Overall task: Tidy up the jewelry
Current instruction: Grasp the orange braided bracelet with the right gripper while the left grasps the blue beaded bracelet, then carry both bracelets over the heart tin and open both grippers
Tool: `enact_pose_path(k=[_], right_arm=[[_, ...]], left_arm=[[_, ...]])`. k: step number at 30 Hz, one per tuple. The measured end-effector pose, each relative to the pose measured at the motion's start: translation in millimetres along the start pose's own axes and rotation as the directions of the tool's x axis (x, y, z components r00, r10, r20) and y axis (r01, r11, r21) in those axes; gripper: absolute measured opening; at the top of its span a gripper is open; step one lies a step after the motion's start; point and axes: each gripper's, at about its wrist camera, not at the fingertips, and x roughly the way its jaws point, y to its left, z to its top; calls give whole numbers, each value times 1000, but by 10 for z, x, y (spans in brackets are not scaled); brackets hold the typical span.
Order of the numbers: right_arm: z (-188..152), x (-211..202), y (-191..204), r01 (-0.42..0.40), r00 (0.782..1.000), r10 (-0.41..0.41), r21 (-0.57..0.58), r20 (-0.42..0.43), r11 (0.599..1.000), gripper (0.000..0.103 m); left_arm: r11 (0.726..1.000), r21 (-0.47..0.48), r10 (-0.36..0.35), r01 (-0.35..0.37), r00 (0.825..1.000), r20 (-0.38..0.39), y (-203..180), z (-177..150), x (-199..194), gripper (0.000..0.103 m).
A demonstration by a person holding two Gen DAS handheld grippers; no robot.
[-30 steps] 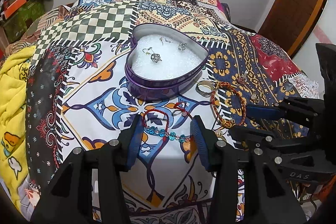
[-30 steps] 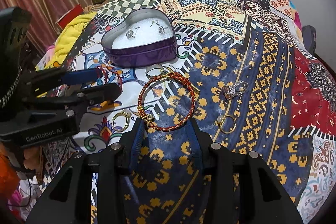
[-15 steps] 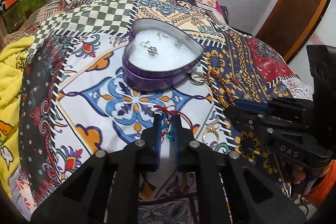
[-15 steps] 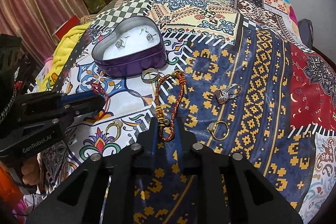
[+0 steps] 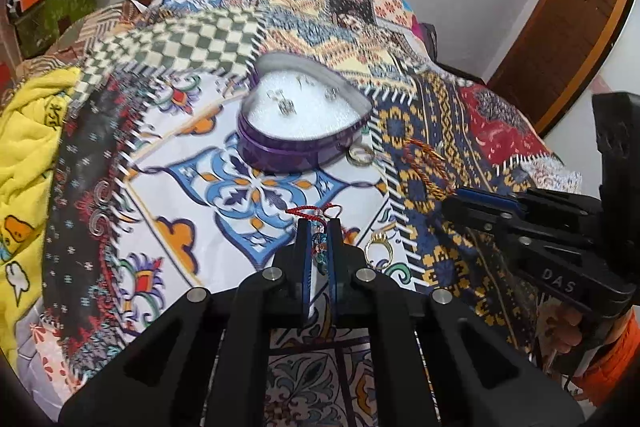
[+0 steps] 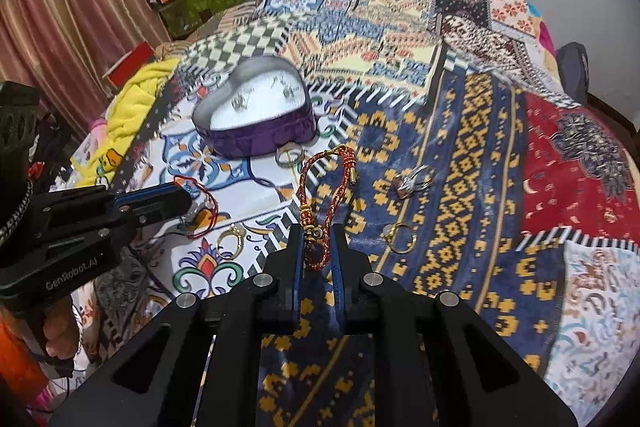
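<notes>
Nearest, left tongs [image 5: 319, 247]: clenched on the beaded bracelet [image 5: 319, 227], its red cord looping out past the tips, just over the bedspread [image 5: 192, 163].
Nearest, right tongs [image 6: 319, 251]: clenched on the braided red-and-gold bracelet [image 6: 320, 187] at its knotted, beaded end; the rest trails forward, and whether it touches the bed I cannot tell.
Handling: both bracelets look light and limp, so they will likely sag and swing; the cord may slip, so the bead or knot cluster is the surer place to hold.
Between tongs and box: a gold ring [image 5: 378, 251], a second gold ring [image 6: 400, 237], a silver piece [image 6: 412, 181], all loose on the cloth.
Just beside the box: a plain silver ring [image 6: 289, 157].
Farther: the purple heart-shaped box [image 5: 296, 147], open, white lining, a few small earrings [image 5: 285, 105] inside.
Judged next: carry each bracelet over the rim and lower before letting go.
</notes>
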Motion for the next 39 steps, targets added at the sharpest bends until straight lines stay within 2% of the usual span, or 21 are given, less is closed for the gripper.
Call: enact_pose_path(k=[10, 19, 32, 39], right_arm=[[189, -330, 94, 15, 995, -13, -14, 98, 1000, 11], [407, -422, 187, 12, 986, -5, -43, 165, 999, 11], [733, -303, 289, -7, 979, 25, -90, 204, 996, 11], [834, -32, 289, -43, 984, 59, -96, 166, 994, 11]], left_arm=[[1000, -6, 23, -23, 994, 106, 21, 241, -398, 5], [999, 5, 32, -33, 981, 189, 29, 476, -629, 5], [1000, -12, 23, -21, 970, 242, 133, 887, -544, 5], [1000, -16, 1, 2, 979, 204, 206, 1014, -308, 5]])
